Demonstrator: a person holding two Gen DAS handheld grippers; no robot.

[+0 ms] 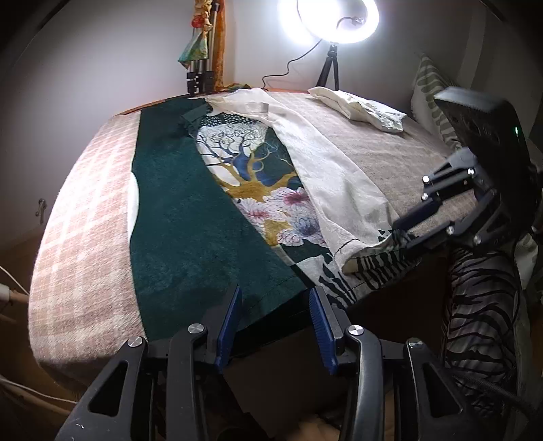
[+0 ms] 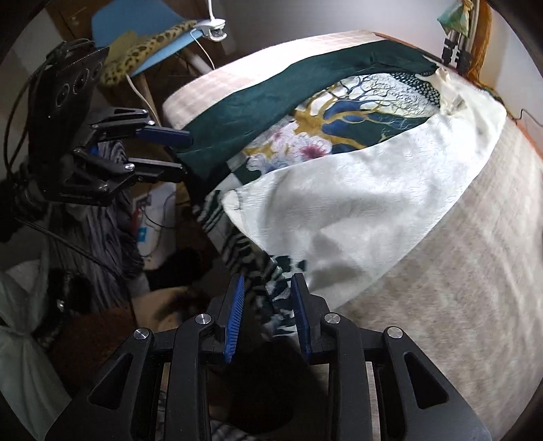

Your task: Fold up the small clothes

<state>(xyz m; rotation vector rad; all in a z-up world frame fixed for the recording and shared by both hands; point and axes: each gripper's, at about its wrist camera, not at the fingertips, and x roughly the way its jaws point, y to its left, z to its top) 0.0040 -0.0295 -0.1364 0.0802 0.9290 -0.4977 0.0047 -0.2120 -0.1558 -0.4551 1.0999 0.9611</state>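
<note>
A printed garment [image 1: 261, 176] lies lengthwise on the bed, with a dark green part [image 1: 190, 217], a tree-and-flower print and a white folded-over flap [image 1: 325, 176]. My left gripper [image 1: 275, 307] is open, its jaws on either side of the green hem at the bed's near edge; it also shows in the right wrist view [image 2: 183, 156]. My right gripper [image 2: 266, 302] stands part open around the black-and-white striped corner [image 2: 275, 298] of the garment [image 2: 339, 190]. In the left wrist view it [image 1: 398, 234] is at that corner.
The bed has a pink checked blanket [image 1: 85, 230]. A folded white cloth [image 1: 359, 105] and a patterned pillow [image 1: 431, 88] lie at the far end. A ring light [image 1: 336, 20] on a tripod stands behind. A striped trouser leg [image 1: 482, 305] is at right.
</note>
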